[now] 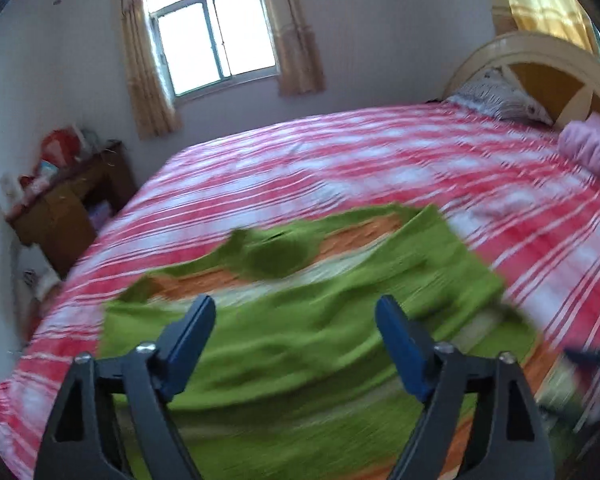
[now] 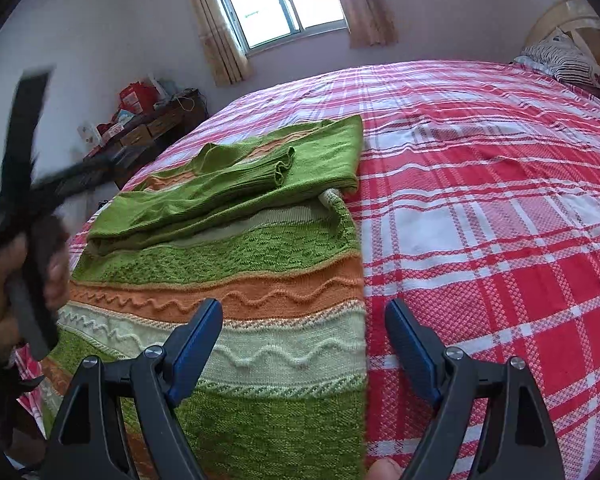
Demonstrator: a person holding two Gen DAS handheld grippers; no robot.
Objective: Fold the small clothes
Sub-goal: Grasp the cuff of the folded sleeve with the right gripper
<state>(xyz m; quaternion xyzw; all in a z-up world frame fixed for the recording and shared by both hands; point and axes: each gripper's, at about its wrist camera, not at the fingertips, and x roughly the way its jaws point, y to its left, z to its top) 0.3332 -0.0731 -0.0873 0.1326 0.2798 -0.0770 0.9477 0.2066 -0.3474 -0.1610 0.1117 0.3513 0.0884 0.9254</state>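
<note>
A small knitted sweater [image 2: 260,240], green with orange and cream wavy bands, lies flat on the bed, its sleeves folded in over the chest. It shows blurred in the left wrist view [image 1: 300,320]. My left gripper [image 1: 296,312] is open and empty just above the sweater's middle. My right gripper [image 2: 304,316] is open and empty above the sweater's lower right edge. In the right wrist view, the left gripper and the hand holding it show blurred at the left [image 2: 24,208].
The bed has a red and white checked sheet [image 2: 500,200]. A patterned pillow [image 1: 500,96] and a pink rolled blanket [image 1: 592,148] lie by the headboard [image 1: 540,64]. A cluttered wooden nightstand [image 1: 68,200] stands left of the bed under a window [image 1: 216,36].
</note>
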